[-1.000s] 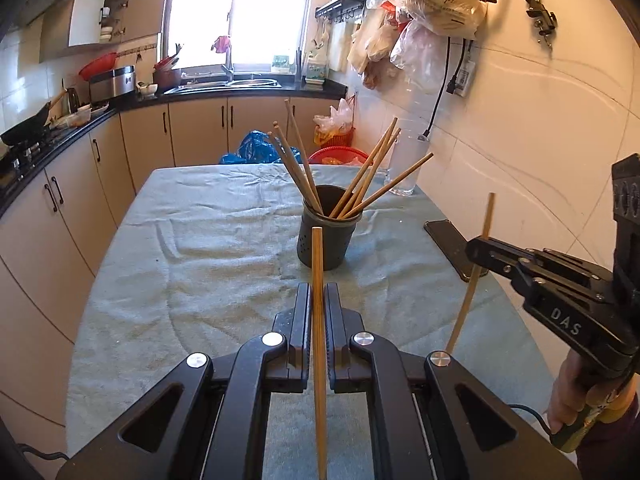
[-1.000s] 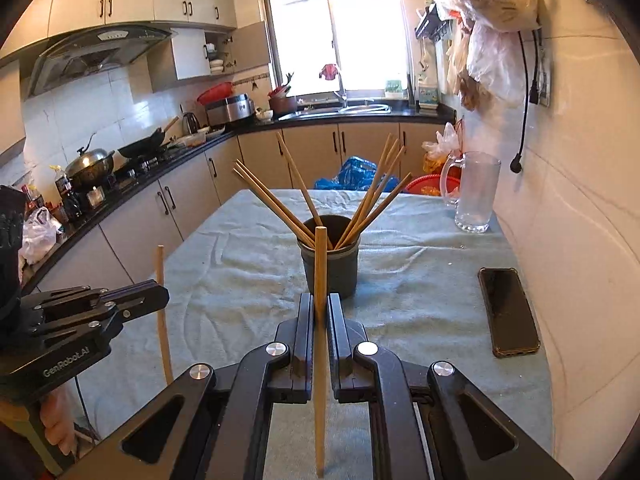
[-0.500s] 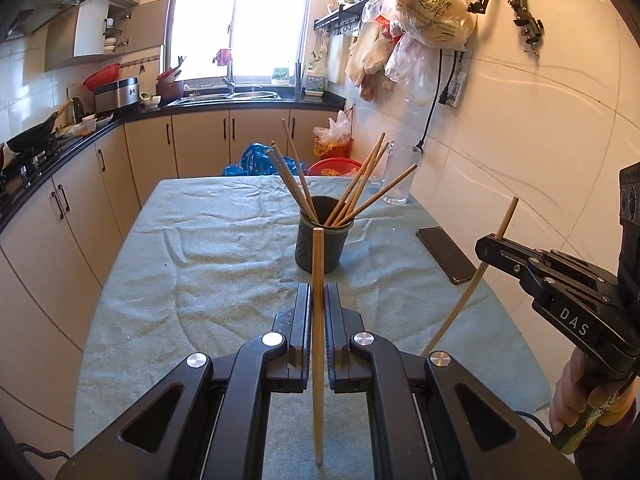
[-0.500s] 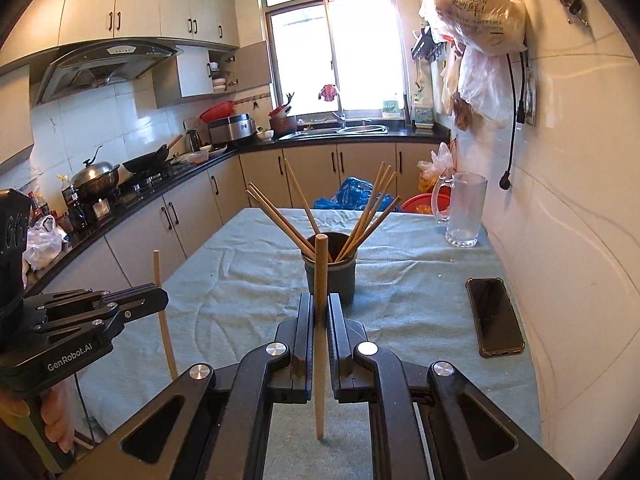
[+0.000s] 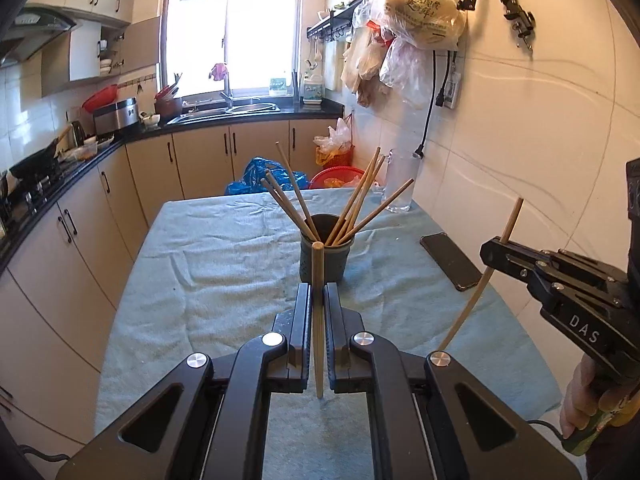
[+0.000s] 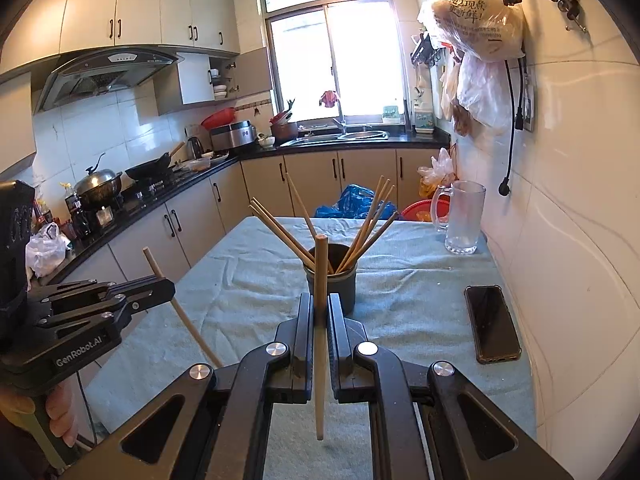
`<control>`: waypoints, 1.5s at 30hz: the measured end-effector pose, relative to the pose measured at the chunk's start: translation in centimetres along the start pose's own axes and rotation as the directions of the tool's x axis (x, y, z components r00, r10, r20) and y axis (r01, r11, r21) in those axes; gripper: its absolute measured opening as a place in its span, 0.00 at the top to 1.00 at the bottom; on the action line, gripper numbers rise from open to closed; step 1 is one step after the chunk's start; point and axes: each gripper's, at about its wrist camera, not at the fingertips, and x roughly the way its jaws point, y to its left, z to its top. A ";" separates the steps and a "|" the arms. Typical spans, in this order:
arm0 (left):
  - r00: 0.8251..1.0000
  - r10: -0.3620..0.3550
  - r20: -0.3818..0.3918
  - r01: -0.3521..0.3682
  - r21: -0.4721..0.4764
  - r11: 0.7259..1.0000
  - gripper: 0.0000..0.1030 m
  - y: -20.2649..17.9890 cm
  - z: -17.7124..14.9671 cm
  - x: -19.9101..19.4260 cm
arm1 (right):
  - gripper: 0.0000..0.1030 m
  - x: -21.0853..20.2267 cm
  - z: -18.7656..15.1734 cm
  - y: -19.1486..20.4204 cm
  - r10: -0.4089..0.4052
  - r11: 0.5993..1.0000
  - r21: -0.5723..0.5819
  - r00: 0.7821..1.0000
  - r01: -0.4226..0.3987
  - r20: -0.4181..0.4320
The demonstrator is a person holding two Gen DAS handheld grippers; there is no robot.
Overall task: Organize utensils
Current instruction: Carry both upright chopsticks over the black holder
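1. Left gripper (image 5: 317, 300): clamped tight on one chopstick (image 5: 317, 320), held close to upright, tip above the fingers, lower end hanging clear over the cloth (image 5: 224, 264).
2. Right gripper (image 6: 320, 312): likewise closed hard on a second chopstick (image 6: 320, 320), near vertical, lower end off the cloth.
3. From the left view: right gripper at the right edge, its stick slanting, top leaning right toward the wall.
4. From the right view: left gripper at the near left, its stick tilted, top leaning left.
5. Holder (image 5: 327, 260): dark cup, mid-table, just beyond both sets of fingers, apart from them; about seven chopsticks fanned out inside.
6. Phone (image 6: 494, 322): flat on the cloth at the right, by the wall.
7. Glass mug (image 6: 460, 218): far right corner of the table.
8. Hand (image 5: 592, 408): wrapped round the right gripper's handle, near right.
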 end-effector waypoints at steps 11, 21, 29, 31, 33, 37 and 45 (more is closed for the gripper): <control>0.998 0.043 -0.050 -0.042 0.038 0.998 0.95 0.3 1.0 2.0 | 0.93 0.8 1.2 -0.1 0.002 1.000 -0.001 1.000 -0.002 -0.009; 0.996 0.054 -0.066 -0.051 0.049 0.997 0.94 1.3 1.9 3.2 | 0.93 2.5 2.2 0.0 0.008 1.000 0.009 1.000 -0.008 -0.027; 0.998 0.046 -0.053 -0.043 0.058 0.997 0.94 1.5 2.5 3.2 | 0.93 3.0 2.7 0.1 0.011 1.000 0.010 1.000 -0.011 -0.026; 0.998 0.043 -0.047 -0.040 0.063 0.997 0.94 1.5 2.8 3.1 | 0.93 3.0 2.8 0.1 0.012 1.000 0.010 1.000 -0.012 -0.026; 0.998 0.041 -0.043 -0.038 0.066 0.997 0.94 1.6 2.9 3.0 | 0.93 3.2 3.0 0.1 0.012 1.000 0.009 1.000 -0.011 -0.024; 0.999 0.028 -0.041 -0.025 0.069 0.997 0.94 1.8 3.2 2.8 | 0.93 3.4 3.2 0.1 0.011 1.000 0.009 1.000 -0.011 -0.022; 0.999 -0.015 -0.048 0.018 0.067 0.998 0.94 2.0 4.3 2.2 | 0.93 3.7 4.2 0.2 0.017 1.000 0.020 1.000 -0.017 -0.024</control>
